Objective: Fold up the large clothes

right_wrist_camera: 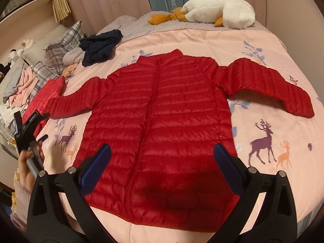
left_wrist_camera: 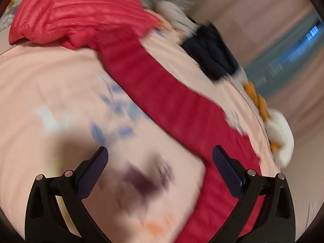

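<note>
A red quilted puffer jacket [right_wrist_camera: 162,109] lies flat and zipped on the pink bedspread [right_wrist_camera: 273,125], both sleeves spread out. My right gripper [right_wrist_camera: 162,154] is open and empty, hovering above the jacket's lower front. My left gripper [left_wrist_camera: 160,156] is open and empty above the bedspread beside the jacket's left sleeve [left_wrist_camera: 162,93]; this view is motion-blurred. The left gripper also shows in the right wrist view [right_wrist_camera: 30,127], held in a hand near the left sleeve cuff.
A second, lighter red jacket [left_wrist_camera: 77,14] lies near the pillows. A dark navy garment [right_wrist_camera: 101,44] lies at the far left of the bed. A white plush goose [right_wrist_camera: 218,10] lies along the far edge. Plaid pillows [right_wrist_camera: 60,40] and piled clothes sit left.
</note>
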A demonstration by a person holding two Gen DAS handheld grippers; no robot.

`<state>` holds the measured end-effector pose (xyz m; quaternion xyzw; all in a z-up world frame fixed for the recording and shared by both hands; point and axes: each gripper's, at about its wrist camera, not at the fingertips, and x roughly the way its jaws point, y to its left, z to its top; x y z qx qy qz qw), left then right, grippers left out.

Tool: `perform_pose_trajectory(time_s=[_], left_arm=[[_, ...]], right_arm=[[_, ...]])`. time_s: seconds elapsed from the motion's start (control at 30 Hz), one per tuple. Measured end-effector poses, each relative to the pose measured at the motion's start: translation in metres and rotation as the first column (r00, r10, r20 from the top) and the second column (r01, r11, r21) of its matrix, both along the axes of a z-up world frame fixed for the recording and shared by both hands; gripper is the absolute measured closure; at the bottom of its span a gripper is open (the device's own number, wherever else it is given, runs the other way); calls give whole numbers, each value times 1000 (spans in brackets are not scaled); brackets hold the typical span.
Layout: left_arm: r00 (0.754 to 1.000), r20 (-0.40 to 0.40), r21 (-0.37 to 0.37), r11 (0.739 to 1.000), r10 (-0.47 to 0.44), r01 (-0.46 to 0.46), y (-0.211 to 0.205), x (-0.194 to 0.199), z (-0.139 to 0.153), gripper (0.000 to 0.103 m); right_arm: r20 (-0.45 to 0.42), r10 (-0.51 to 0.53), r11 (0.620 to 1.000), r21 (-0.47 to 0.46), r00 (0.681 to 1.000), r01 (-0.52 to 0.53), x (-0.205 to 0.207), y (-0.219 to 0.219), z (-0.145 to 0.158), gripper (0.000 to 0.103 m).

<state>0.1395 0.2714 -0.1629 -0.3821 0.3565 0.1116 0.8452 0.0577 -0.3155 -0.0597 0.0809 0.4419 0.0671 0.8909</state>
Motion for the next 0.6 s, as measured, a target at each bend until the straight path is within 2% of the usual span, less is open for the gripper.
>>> perform_pose_trajectory(time_s=[0.07, 0.2, 0.23, 0.37, 0.47, 0.53, 0.6], left_arm=[[998, -5, -32, 997, 66, -67, 34, 18, -12, 1], [990, 39, -129, 984, 133, -127, 89, 49, -34, 1], [990, 43, -133, 983, 135, -129, 98, 57, -38, 1], [991, 42, -61, 990, 128, -125, 125, 92, -43, 1], [987, 63, -48, 988, 148, -145, 136, 104, -45, 1], [983, 48, -42, 984, 177, -175, 143, 113, -51, 19], [985, 28, -75, 983, 172, -169, 150, 120, -58, 73]], right_arm=[[-21, 3, 1000, -22, 1000, -3, 8, 4, -8, 2], [-50, 5, 999, -53, 999, -8, 24, 13, -19, 2], [-58, 3, 998, -63, 998, -7, 28, 14, -21, 2], [-91, -12, 996, -91, 996, 4, 42, 18, -31, 2], [-110, -18, 994, -110, 994, 6, 53, 22, -37, 2], [-118, -15, 993, -119, 993, 1, 59, 26, -40, 2], [-121, -5, 991, -130, 993, -11, 62, 30, -41, 2]])
